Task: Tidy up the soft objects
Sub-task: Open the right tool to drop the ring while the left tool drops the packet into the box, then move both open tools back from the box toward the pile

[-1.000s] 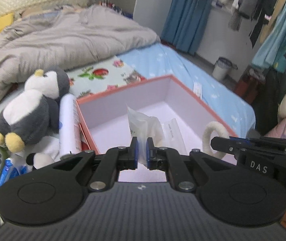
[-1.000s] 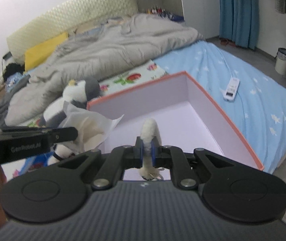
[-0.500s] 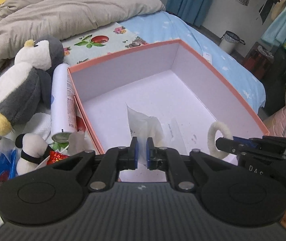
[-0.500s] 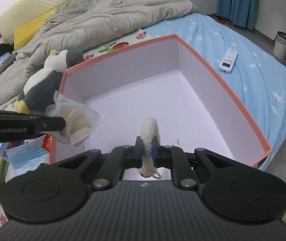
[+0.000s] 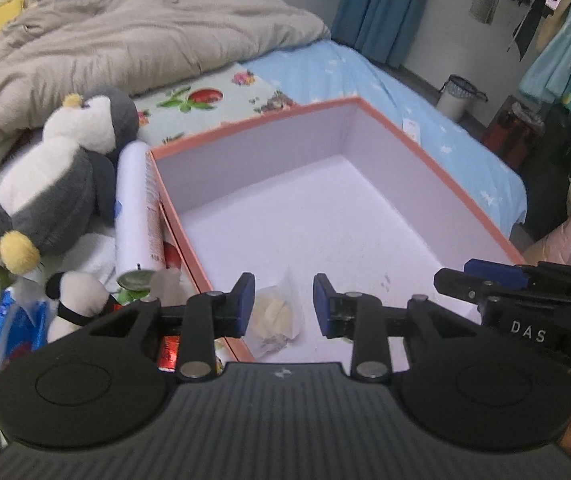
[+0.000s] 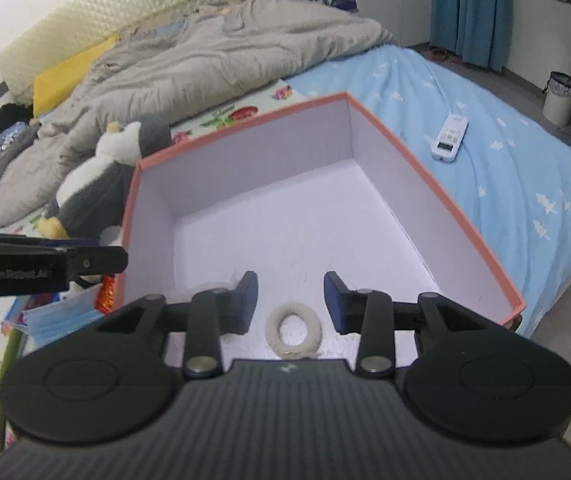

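A pink-rimmed box [image 5: 437,168] [image 6: 437,168] with a pale inside sits on the bed. My left gripper [image 5: 284,304] hangs over its near left corner, jaws opening, and a clear bag of cream stuffing [image 5: 277,318] lies loose on the box floor between the pads, untouched. My right gripper [image 6: 290,302] is over the near part of the box, jaws opening too, with a fluffy white ring [image 6: 294,330] lying flat on the floor below it. A penguin plush [image 5: 61,176] [image 6: 105,176] and a small panda plush [image 5: 73,304] rest left of the box.
A white spray can [image 5: 137,208] lies against the box's left wall, with blue packets [image 5: 5,336] and a red wrapper [image 5: 167,350] nearby. A grey duvet [image 6: 189,48] covers the far bed. A white remote [image 6: 451,136] rests on the blue sheet at right.
Both grippers sank toward the box and their jaws parted. The bag dropped from the left one and the ring from the right one onto the box floor.
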A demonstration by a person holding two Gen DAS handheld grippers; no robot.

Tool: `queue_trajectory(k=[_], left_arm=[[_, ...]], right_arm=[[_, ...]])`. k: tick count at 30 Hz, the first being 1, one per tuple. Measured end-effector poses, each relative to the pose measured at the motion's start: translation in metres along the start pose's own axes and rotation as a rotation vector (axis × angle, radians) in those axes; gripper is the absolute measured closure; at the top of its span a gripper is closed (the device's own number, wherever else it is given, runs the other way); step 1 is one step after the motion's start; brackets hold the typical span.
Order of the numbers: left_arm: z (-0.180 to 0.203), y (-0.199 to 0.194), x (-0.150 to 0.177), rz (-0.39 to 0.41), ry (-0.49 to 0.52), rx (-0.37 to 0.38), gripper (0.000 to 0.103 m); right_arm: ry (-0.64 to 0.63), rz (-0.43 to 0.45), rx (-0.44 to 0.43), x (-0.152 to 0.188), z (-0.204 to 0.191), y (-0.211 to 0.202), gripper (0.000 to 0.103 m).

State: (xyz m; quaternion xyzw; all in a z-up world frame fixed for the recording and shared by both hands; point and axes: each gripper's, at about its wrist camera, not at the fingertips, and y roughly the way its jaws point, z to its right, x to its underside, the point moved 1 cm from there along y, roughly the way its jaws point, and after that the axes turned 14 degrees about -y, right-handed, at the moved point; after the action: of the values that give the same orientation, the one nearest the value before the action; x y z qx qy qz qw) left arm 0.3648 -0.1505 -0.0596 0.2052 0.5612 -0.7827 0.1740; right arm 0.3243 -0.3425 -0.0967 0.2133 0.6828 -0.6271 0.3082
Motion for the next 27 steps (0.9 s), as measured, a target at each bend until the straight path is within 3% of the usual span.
queue_trajectory(k=[16, 27], left_arm=[[-0.006, -0.113, 0.033, 0.192, -0.013, 0.02, 0.066], [-0.021, -0.175, 0.079, 0.279, -0.038, -0.008, 0.066]], right_arm=[[-0.042, 0.228, -0.025, -0.01, -0.037, -0.094, 0.064], [-0.061, 0.248, -0.043, 0.013, -0.066, -0.122, 0.064]])
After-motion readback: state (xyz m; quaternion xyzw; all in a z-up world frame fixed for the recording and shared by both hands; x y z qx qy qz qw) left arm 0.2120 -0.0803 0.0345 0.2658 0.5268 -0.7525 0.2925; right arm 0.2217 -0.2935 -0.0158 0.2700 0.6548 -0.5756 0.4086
